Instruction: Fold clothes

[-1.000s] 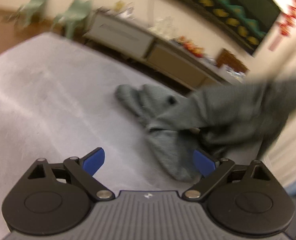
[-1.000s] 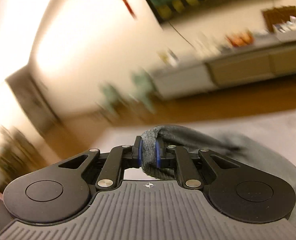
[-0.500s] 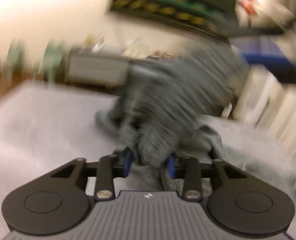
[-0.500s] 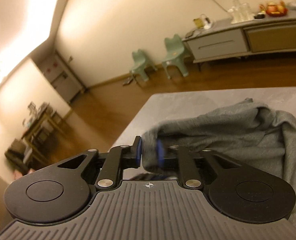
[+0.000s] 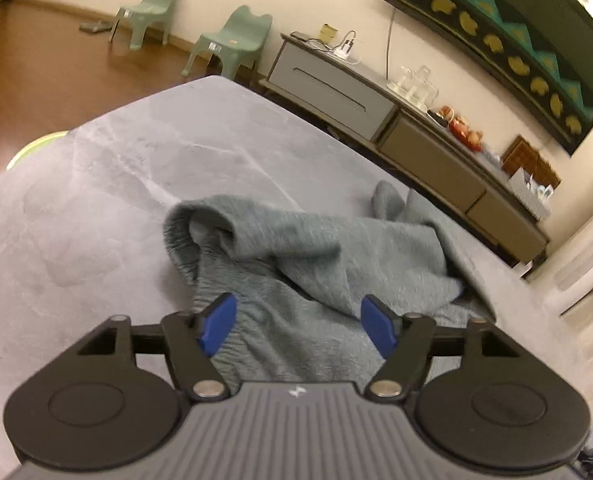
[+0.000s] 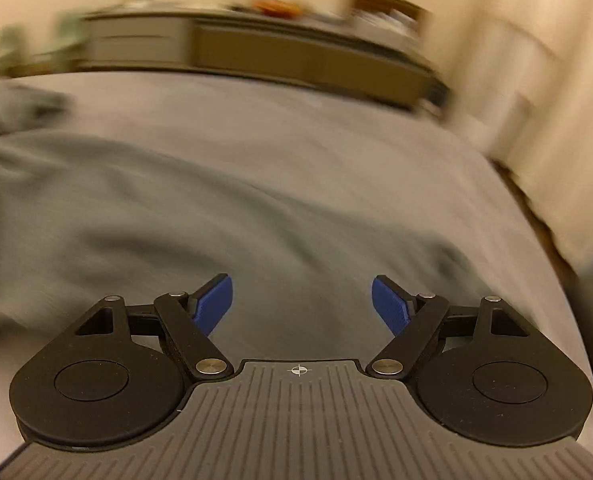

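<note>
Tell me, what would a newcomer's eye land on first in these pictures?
Probably the rumpled grey garment heaped on the pale grey table. Next, the bright blue fingertips of the left gripper, spread open just above the cloth. Beyond the table's far edge stand two mint-green chairs and a long sideboard.

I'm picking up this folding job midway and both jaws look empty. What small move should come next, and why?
Probably lower the left gripper and close it on the bunched edge of the grey knit garment. Both the left and the right gripper are open, and the garment lies crumpled, not flat, on the grey marbled table.
</note>
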The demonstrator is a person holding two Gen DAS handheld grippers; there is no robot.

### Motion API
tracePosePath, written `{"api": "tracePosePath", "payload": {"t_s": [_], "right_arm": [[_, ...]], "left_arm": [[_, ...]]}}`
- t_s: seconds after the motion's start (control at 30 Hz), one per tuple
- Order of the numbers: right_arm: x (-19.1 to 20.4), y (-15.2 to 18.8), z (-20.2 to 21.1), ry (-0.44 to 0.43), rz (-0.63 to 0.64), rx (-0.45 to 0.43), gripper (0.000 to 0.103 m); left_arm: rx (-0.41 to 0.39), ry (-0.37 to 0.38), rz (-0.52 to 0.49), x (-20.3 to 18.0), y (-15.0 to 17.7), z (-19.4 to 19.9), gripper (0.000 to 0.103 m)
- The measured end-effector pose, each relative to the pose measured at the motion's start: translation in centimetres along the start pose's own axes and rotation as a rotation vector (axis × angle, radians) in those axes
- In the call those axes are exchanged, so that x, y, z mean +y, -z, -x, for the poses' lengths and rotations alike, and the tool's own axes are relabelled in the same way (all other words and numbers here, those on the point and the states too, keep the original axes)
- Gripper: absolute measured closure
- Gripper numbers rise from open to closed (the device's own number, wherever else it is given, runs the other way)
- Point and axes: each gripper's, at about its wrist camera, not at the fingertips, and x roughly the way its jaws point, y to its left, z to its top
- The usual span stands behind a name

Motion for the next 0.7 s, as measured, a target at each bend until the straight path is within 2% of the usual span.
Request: {"api": "tracePosePath", "payload": {"t_s": [0.03,0.07,0.13,0.2,0.23,0.3,0.33,0.4,0.43,0.47,0.5,0.53,0.57,0.6,0.67,0.7], "right_arm": [[-1.9,0.2,0.0,0.035,-0.048,0.0,0.021],[-3.7,0.2,0.0,0.072,-0.096,-0.006,0.015],[-6.9,0.7,-0.1,0.142,-0.169,-0.009,0.01],[-9.7,1.3,-0.6,0.208,-0.237,0.006,0.01],[-10.6,1.8,-1.0,0.224,-0.265,0.024,0.01],[-11.5,2.5,-2.0,0.197,-0.295,0.057,0.01],[-11.9,2.8,-2.4,0.179,-0.308,0.074,0.013],[-11.5,2.5,-3.4,0.127,-0.294,0.093,0.034],[-11.2,2.0,-4.1,0.096,-0.285,0.115,0.07],[-10.9,1.4,-4.8,0.066,-0.278,0.141,0.099],[-10.7,1.0,-4.7,0.053,-0.263,0.13,0.099],[-10.6,0.7,-4.2,0.044,-0.247,0.107,0.099],[-11.1,0.2,-3.2,0.037,-0.271,0.065,0.099],[-11.9,-0.5,-2.0,0.03,-0.308,0.018,0.099],[-13.4,-1.7,0.5,0.015,-0.382,-0.078,0.099],[-14.2,-2.0,0.8,0.044,-0.399,-0.083,0.099]], "left_arm": [[0.005,-0.004,-0.016,-0.6,0.5,0.0,0.025],[0.02,0.006,-0.019,-0.6,1.0,-0.1,0.024],[0.049,0.026,-0.025,-0.7,2.1,-0.3,0.023],[0.083,0.037,-0.039,-1.0,3.8,-0.5,0.023],[0.099,0.036,-0.048,-1.1,4.8,-0.5,0.023],[0.113,0.009,-0.056,-0.8,6.6,-0.4,0.023],[0.124,-0.011,-0.056,-0.5,7.2,-0.7,0.022],[0.135,-0.048,-0.075,-0.2,8.0,-1.3,0.021],[0.134,-0.068,-0.096,-0.3,8.3,-1.5,0.021],[0.121,-0.1,-0.141,-0.9,8.4,-1.7,0.025],[0.115,-0.133,-0.182,-1.2,8.4,-1.9,0.03],[0.109,-0.161,-0.196,-1.0,8.0,-1.8,0.06],[0.103,-0.188,-0.21,-0.8,7.6,-1.7,0.095],[0.095,-0.215,-0.212,-0.4,7.2,-1.5,0.098],[0.054,-0.274,-0.116,2.6,5.6,-0.1,0.102],[0.024,-0.328,-0.095,3.7,4.9,0.6,0.102]]}}
